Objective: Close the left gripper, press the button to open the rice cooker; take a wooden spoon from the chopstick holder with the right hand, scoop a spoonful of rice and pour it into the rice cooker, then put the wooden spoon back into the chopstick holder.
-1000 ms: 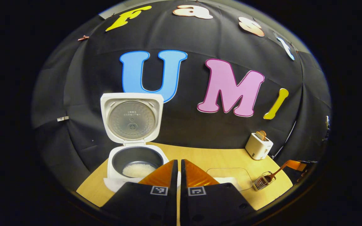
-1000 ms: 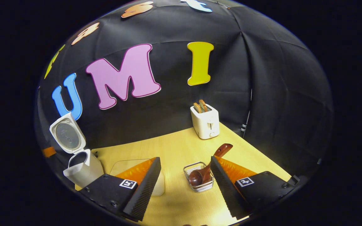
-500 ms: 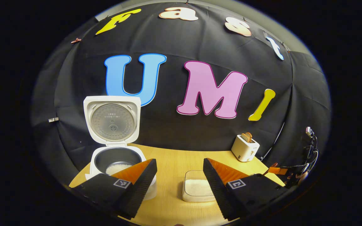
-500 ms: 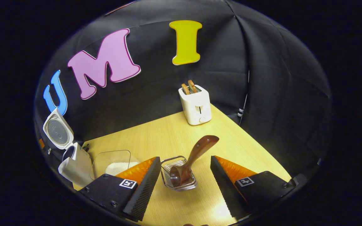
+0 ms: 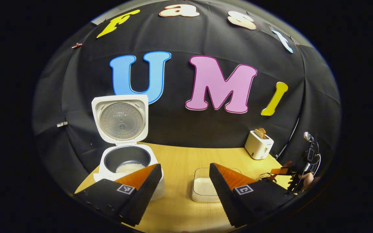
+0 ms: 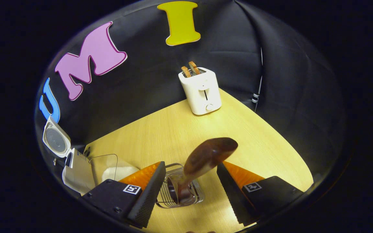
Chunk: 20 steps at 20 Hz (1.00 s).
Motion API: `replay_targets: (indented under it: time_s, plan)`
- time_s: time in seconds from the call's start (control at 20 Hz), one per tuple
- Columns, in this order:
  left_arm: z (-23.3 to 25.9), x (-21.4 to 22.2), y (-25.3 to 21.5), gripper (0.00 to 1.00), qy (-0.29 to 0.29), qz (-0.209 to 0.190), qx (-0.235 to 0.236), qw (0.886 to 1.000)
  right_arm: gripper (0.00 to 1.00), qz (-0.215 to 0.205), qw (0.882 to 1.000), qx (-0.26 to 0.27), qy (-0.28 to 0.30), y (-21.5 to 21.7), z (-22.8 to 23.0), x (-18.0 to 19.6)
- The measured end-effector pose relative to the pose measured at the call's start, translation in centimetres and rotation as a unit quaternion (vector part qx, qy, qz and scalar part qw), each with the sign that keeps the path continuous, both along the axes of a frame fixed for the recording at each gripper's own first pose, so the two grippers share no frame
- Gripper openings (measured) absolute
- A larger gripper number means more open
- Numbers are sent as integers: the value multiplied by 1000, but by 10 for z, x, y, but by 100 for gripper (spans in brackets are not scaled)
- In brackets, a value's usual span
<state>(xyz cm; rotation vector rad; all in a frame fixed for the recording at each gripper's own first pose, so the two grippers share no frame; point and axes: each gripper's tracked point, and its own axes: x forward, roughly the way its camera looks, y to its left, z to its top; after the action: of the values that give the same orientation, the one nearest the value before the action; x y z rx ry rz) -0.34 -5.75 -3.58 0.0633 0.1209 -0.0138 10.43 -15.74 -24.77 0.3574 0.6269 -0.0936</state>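
While the rice cooker (image 5: 126, 161) stands at about 8 o'clock in the left gripper view with its lid (image 5: 120, 119) raised upright, the dark inner pot (image 5: 126, 158) holds a small heap of white rice (image 5: 129, 167) on its bottom. The left gripper (image 5: 185, 181) has its jaws wide apart and holds nothing. Between its fingers, at about 6 o'clock, a clear shallow box (image 5: 202, 191) sits on the wooden table (image 5: 180, 161) with a layer of rice inside. At 4 o'clock a white toaster (image 5: 259, 146) stands near the wall with toast in its slots. Further toward 4 o'clock, the other gripper and the hand (image 5: 306, 179) that holds it are seen at the table edge.

In the right gripper view, the right gripper (image 6: 189, 183) also has its jaws apart, one finger on each side of the wire chopstick holder (image 6: 180, 194) at 6 o'clock. The wooden spoon (image 6: 199, 161) stands in this holder, bowl down, and its handle leans up toward the camera between the fingers; I cannot tell if any finger touches it. The toaster (image 6: 201, 92) is at 12 o'clock, the open rice cooker (image 6: 73, 168) at 8 o'clock, and the clear box (image 6: 112, 166) just beside it.
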Motion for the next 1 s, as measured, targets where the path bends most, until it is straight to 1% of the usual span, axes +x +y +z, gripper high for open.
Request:
replay_targets:
  time_s: [0.1, 0.15, 0.25, 0.3, 0.35, 0.4, 0.5, 0.55, 0.6, 0.7, 0.75, 0.85, 0.9, 1.0]
  plan:
    - [-4, 1, -1, 96, 6, 4, 5, 1000, 99, 6, 1000, 13, 2, 5, -5, 7]
    - [-6, -2, -3, 96, 8, 5, 6, 1000, 97, 9, 1000, 15, 4, 8, -8, 9]
    - [-6, -4, -7, 96, 5, 0, 1, 1000, 88, 14, 1000, 14, 7, 12, -12, 15]
    - [-7, -5, -9, 96, 4, 1, -2, 1000, 62, 18, 1000, 17, 8, 14, -14, 17]
    - [-9, -6, -10, 96, 4, 1, -5, 1000, 72, 24, 999, 21, 13, 16, -19, 19]
    - [-10, -7, -12, 96, 6, 1, -7, 1000, 49, 26, 999, 30, 10, 19, -16, 21]
    - [-15, -11, -11, 96, 10, 4, -6, 1000, 34, 30, 999, 26, 10, 19, -17, 24]
    - [-17, -13, -10, 96, 12, 5, -6, 1000, 31, 33, 999, 25, 10, 21, -15, 22]
    - [-18, -17, -10, 96, 13, 5, -6, 1000, 17, 32, 999, 16, 11, 20, -15, 23]
    - [-22, -19, -7, 95, 16, 7, -9, 1000, 12, 27, 1000, 12, 11, 16, -12, 22]
    - [-25, -19, -4, 95, 19, 7, -13, 1000, 21, 26, 1000, 11, 11, 17, -8, 18]
    - [-26, -20, 3, 95, 20, 8, -20, 1000, 21, 18, 1000, 10, 0, 16, 1, 18]
    - [-25, -20, 7, 95, 19, 8, -22, 1000, 10, 13, 1000, 8, -4, 15, 7, 17]
    - [-23, -19, 17, 95, 16, 6, -24, 1000, 10, 3, 1000, 0, -12, 15, 18, 15]
